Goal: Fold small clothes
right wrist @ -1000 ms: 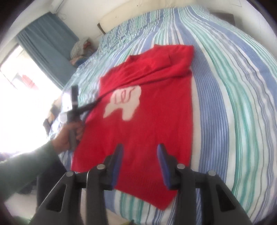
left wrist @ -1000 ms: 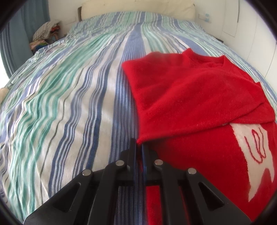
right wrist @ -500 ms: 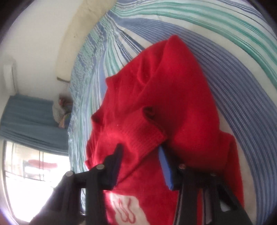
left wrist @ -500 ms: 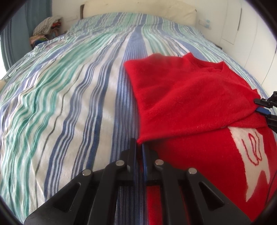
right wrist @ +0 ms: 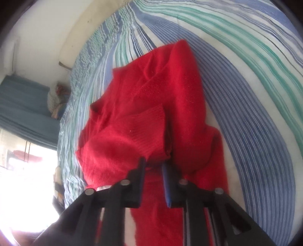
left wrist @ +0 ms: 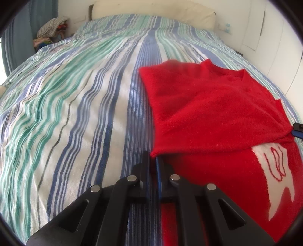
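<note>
A red sweater (left wrist: 208, 113) with a white motif (left wrist: 274, 170) lies on the striped bed cover (left wrist: 75, 113), one sleeve folded across its chest. My left gripper (left wrist: 153, 156) is shut on the sweater's left edge, where the folded layer ends. In the right wrist view the sweater (right wrist: 151, 104) fills the middle. My right gripper (right wrist: 153, 163) is closing, and its jaws pinch the ribbed sleeve cuff (right wrist: 149, 132). The right gripper's fingertips (left wrist: 298, 129) show at the right rim of the left wrist view, with the fabric drawn to a point there.
The bed cover (right wrist: 255, 94) spreads wide to the left of the sweater. A pile of clothes (left wrist: 51, 30) sits at the bed's far corner beside a blue curtain (right wrist: 22, 106). A pale headboard (left wrist: 151, 9) and white cabinet doors (left wrist: 274, 37) stand behind.
My right gripper went from the sweater's lower hem up to the sleeve cuff, rolled, and narrowed its jaws onto the cuff. Its tip entered the left wrist view. The left gripper stayed put.
</note>
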Demonstrator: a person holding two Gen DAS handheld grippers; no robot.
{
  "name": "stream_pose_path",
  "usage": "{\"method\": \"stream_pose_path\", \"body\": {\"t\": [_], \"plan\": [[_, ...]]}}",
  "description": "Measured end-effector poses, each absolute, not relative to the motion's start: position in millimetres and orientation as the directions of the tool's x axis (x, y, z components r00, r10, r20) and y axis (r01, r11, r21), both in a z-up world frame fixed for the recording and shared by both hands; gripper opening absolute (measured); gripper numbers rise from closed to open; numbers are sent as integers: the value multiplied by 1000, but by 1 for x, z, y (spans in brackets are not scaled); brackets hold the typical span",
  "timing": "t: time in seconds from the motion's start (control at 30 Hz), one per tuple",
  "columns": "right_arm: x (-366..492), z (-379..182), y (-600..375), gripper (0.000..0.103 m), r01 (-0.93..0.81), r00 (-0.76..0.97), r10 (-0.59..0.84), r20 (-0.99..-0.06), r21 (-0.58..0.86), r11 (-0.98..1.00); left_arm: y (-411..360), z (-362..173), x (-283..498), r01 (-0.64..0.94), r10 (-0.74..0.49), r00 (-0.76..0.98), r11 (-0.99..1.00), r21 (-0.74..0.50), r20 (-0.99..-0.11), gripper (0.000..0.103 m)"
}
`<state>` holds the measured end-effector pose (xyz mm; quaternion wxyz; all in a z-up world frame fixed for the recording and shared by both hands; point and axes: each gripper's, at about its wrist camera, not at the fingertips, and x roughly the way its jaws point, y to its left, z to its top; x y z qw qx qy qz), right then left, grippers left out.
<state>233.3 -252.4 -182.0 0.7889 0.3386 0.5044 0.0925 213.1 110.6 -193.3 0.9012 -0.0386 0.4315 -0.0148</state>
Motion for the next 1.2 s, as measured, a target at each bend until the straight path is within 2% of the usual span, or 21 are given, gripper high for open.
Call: {"method": "stream_pose_path", "body": {"t": [0.13,0.23,0.33,0.47,0.57,0.63,0.73,0.77,0.83,0.9,0.97,1.13,1.2], "plan": [[234,-138,-266,20,81,568,428,-703,565,821,111,-194,214,-9,-64,628,996,-89,-775,8],[257,-132,-261,20,4,531,533,-659,631,776,109,-194,214,-8,-52,628,997,-74,-777,8],[282,-153,-250,20,27,467,566,-680,651,759,108,-194,214,-9,-46,626,998,-67,-778,8],[292,-186,-257,19,147,442,397,-805,501,853,109,-194,214,-9,-51,627,997,-73,-778,8],[276,-177,-276,20,192,510,333,-793,482,855,111,-195,215,-10,-63,628,996,-89,-776,8],[259,-162,-278,22,135,537,360,-763,499,856,113,-194,214,-11,-76,628,994,-107,-775,8],[234,-143,-259,25,-42,495,456,-740,504,863,116,-190,212,-13,-93,621,991,-130,-778,8],[224,-142,-251,29,-83,464,474,-749,496,865,118,-186,210,-15,-102,612,990,-141,-785,13],[200,-143,-238,34,-139,426,477,-769,465,874,123,-176,200,-26,-120,581,986,-165,-805,32],[170,-147,-234,41,-185,400,467,-788,430,884,129,-164,180,-30,-135,566,982,-184,-813,62],[137,-155,-241,44,-227,378,448,-810,388,893,134,-152,155,-15,-152,550,981,-191,-822,67],[50,-168,-263,45,-304,329,338,-882,240,922,137,-136,95,11,-193,445,978,-210,-874,68],[27,-166,-271,45,-305,323,315,-892,217,927,131,-138,71,1,-232,393,968,-252,-890,73]]}}
